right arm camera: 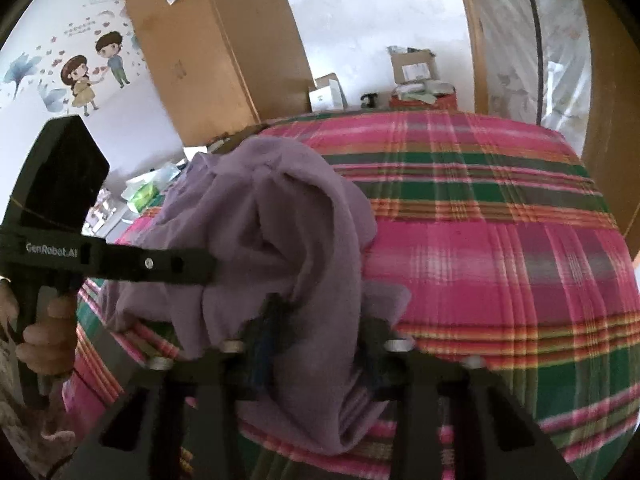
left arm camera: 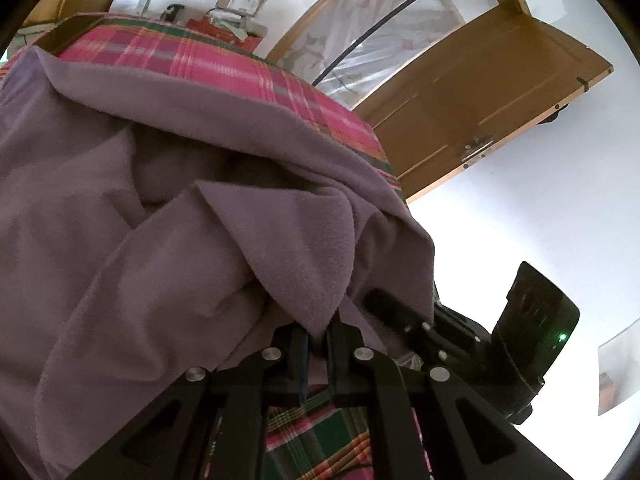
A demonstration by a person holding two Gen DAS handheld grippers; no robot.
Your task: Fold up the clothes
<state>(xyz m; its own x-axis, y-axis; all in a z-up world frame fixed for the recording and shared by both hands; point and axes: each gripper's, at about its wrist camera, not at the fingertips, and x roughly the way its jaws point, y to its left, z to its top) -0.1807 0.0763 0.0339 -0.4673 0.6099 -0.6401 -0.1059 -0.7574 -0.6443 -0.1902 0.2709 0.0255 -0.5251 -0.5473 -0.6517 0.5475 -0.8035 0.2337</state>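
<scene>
A purple fleece garment (left arm camera: pixel 180 240) lies bunched and lifted over a bed with a pink and green plaid cover (left arm camera: pixel 208 60). My left gripper (left arm camera: pixel 318 336) is shut on a hanging fold of it. Close on its right, my right gripper (left arm camera: pixel 380 300) reaches into the same cloth. In the right wrist view the garment (right arm camera: pixel 280 208) drapes over my right gripper (right arm camera: pixel 320 332), whose blurred fingers have a thick fold between them. My left gripper (right arm camera: pixel 208 268) pokes into the cloth from the left, held by a hand (right arm camera: pixel 48 332).
The plaid cover (right arm camera: pixel 500 240) stretches away to the right of the garment. Cardboard boxes (right arm camera: pixel 412 68) and clutter stand past the bed's far end. A tall brown cabinet (right arm camera: pixel 216 48) is at the back left, a wooden door (left arm camera: pixel 480 92) at the right.
</scene>
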